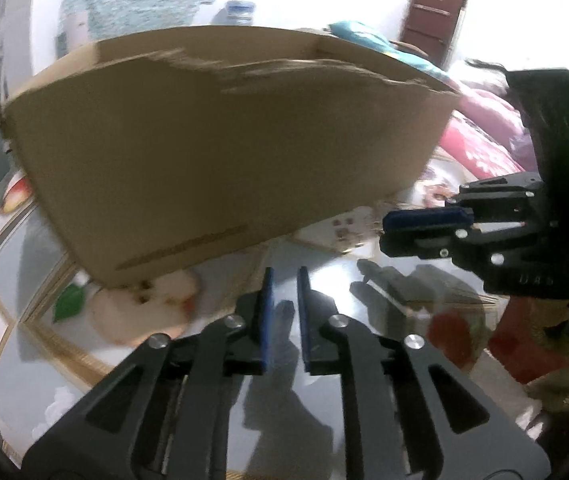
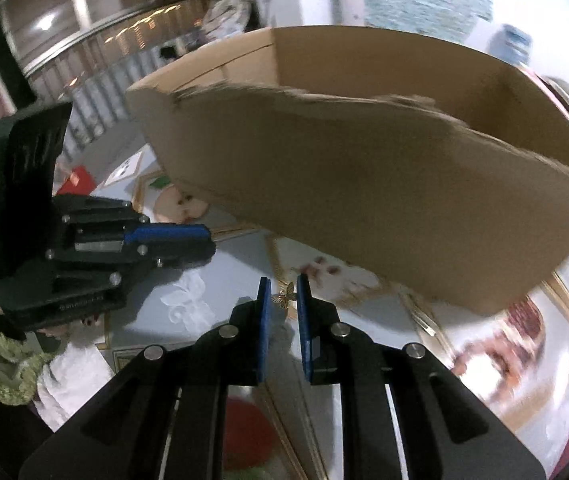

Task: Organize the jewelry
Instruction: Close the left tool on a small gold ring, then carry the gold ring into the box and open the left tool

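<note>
A small gold butterfly piece (image 2: 286,298) sits pinched between the blue pads of my right gripper (image 2: 284,294), a little above the table. An open-topped cardboard box (image 2: 364,184) with a torn front edge stands just beyond it. In the left wrist view my left gripper (image 1: 284,284) hovers in front of the same box (image 1: 224,152), its pads a narrow gap apart with nothing between them. The right gripper (image 1: 386,232) shows side-on at the right of that view. In the right wrist view the left gripper (image 2: 209,240) reaches in from the left.
The table wears a glossy fruit-print cloth (image 1: 36,272). A red patch (image 1: 448,332) lies near the right gripper. A green sleeve (image 2: 0,368) is at the lower left. Pink bedding (image 1: 480,136) and a brown door (image 1: 432,8) lie beyond the box.
</note>
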Tool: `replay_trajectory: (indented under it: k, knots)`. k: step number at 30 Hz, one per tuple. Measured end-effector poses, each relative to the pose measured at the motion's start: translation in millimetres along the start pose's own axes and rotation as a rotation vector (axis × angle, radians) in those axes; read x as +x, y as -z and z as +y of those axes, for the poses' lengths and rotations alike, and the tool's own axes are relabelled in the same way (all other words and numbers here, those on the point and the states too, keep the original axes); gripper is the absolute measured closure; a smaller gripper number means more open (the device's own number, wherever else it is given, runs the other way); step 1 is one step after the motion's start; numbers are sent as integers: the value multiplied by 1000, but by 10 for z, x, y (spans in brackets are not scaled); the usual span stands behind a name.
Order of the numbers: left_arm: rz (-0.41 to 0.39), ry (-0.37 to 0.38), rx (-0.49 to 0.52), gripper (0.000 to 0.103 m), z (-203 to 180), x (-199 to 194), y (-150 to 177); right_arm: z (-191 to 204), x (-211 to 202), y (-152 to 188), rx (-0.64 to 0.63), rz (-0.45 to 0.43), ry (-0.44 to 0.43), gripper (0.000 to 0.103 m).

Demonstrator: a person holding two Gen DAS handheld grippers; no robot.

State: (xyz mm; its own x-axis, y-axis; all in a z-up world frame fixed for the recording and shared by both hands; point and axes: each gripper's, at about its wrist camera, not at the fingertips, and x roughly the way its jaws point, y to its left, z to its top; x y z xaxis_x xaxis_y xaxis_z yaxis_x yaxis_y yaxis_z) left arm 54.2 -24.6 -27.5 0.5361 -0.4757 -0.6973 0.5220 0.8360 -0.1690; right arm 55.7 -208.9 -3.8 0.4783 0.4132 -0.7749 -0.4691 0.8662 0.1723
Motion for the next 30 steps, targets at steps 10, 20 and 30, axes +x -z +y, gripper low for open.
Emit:
replay_trajectory:
  k: [10, 20, 30]
  knots:
    - [32, -25, 130, 84, -363, 302, -135, -236, -173, 113, 90, -63, 0, 90]
    - [50, -66, 226, 93, -541, 353, -161, -298, -136, 154, 114, -91, -24, 90]
    - [56, -103, 279, 94, -629, 344, -157, -332, -223, 236, 125, -123, -30, 90]
